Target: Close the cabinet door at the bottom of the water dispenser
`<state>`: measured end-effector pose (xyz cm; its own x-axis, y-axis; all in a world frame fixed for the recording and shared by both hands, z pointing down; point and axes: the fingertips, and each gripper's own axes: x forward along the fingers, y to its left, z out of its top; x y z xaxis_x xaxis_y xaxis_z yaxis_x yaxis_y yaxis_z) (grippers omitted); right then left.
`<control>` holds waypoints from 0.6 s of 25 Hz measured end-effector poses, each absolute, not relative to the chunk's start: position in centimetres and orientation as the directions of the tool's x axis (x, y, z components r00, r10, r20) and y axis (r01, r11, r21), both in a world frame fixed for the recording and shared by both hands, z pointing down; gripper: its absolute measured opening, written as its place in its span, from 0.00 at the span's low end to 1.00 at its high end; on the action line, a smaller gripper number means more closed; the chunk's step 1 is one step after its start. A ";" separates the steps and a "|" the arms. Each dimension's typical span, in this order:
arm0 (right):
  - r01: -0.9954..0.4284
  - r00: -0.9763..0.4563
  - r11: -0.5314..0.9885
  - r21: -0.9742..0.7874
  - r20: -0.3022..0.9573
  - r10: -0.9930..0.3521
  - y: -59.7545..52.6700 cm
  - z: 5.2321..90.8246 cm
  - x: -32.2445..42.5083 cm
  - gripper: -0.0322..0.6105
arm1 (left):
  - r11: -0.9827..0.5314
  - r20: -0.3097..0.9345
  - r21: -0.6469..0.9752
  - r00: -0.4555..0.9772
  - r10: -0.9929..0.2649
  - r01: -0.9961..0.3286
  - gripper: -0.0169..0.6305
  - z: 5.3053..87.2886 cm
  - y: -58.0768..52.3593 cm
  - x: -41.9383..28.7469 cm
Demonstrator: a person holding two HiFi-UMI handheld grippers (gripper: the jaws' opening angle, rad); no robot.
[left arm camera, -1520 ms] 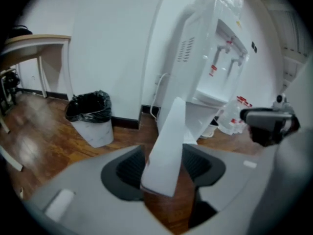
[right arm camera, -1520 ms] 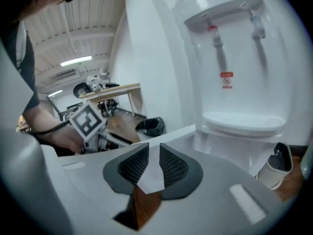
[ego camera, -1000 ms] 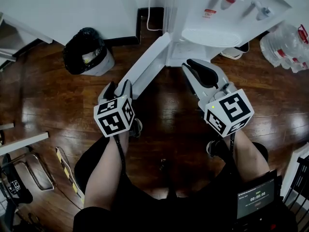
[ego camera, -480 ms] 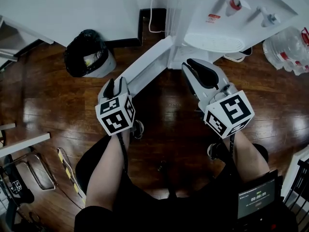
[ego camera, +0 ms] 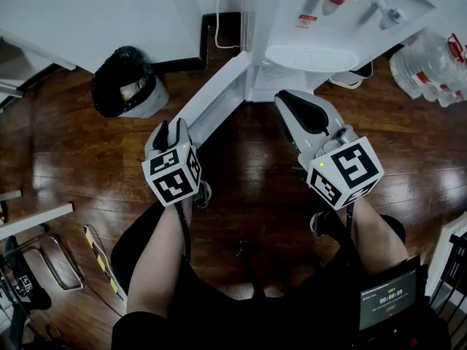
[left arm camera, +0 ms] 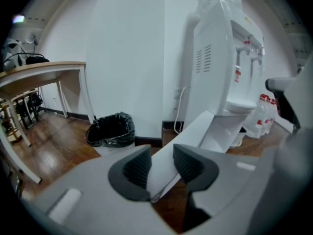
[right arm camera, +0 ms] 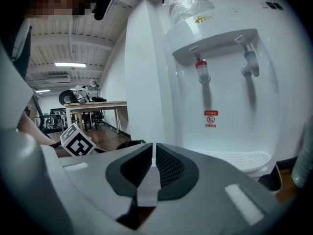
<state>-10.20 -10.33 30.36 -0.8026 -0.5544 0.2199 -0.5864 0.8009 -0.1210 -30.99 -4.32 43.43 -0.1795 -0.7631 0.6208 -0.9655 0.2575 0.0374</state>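
**Door gripped at its edge, the whole swing left to do**

The cabinet door stands wide open at the foot of the water dispenser. It is hinged at the dispenser's left corner and angles out over the wooden floor toward the person. Its free edge sits between the jaws of the left gripper, whose pads have just been closing and now pinch the panel from both faces.

So 1 step looks done, the grasp. The closing itself is all left: by my reading the door has to be swung back until it lies flush with the dispenser's front.

The right gripper hovers in front of the dispenser's base, to the right of the door and apart from it. Its jaws have just been closing and are pressed almost together with nothing between them.

As for containers:
- **Cabinet:** its inside is hidden in every view, so I cannot tell what it holds.
- **Drip tray:** the drip tray under the 2 taps looks bare.
- **Bin:** a bin lined with a black bag stands by the wall left of the door, near it but not touching, with a little pale rubbish showing inside.
- **Bottles:** clear plastic bottles with red labels cluster on the floor to the dispenser's right; whether they are full I cannot tell
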 end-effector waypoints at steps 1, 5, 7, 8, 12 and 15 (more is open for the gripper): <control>-0.587 -0.802 0.801 -0.120 0.222 -0.554 -10.2 30.4 -10.0 0.09 | 0.253 0.621 0.036 -0.177 -0.764 -0.967 0.24 43.4 -4.2 -30.7; -0.590 -0.799 0.798 -0.125 0.238 -0.553 -9.2 31.0 -9.3 0.09 | 0.211 0.621 0.029 -0.148 -0.770 -0.977 0.24 43.5 -3.4 -28.9; -0.596 -0.795 0.793 -0.126 0.237 -0.559 -8.7 31.1 -8.7 0.09 | 0.181 0.619 0.028 -0.125 -0.776 -0.983 0.24 43.4 -2.9 -27.7; -0.601 -0.791 0.790 -0.122 0.233 -0.565 -8.4 31.0 -8.4 0.08 | 0.170 0.617 0.034 -0.113 -0.779 -0.985 0.24 43.4 -2.7 -27.1; -0.613 -0.781 0.785 -0.091 0.222 -0.584 -7.2 30.8 -7.1 0.06 | 0.151 0.609 0.075 -0.074 -0.790 -0.986 0.25 43.5 -1.9 -25.3; -0.611 -0.787 0.783 -0.116 0.195 -0.585 -6.4 30.1 -6.4 0.06 | 0.138 0.611 0.096 -0.051 -0.790 -0.986 0.25 43.6 -1.7 -24.2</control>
<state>-6.40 -6.43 30.11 -0.7872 -0.5850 0.1951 -0.6108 0.7833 -0.1159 -24.19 -1.72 43.59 -0.0515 -0.7903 0.6106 -0.9858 0.1381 0.0956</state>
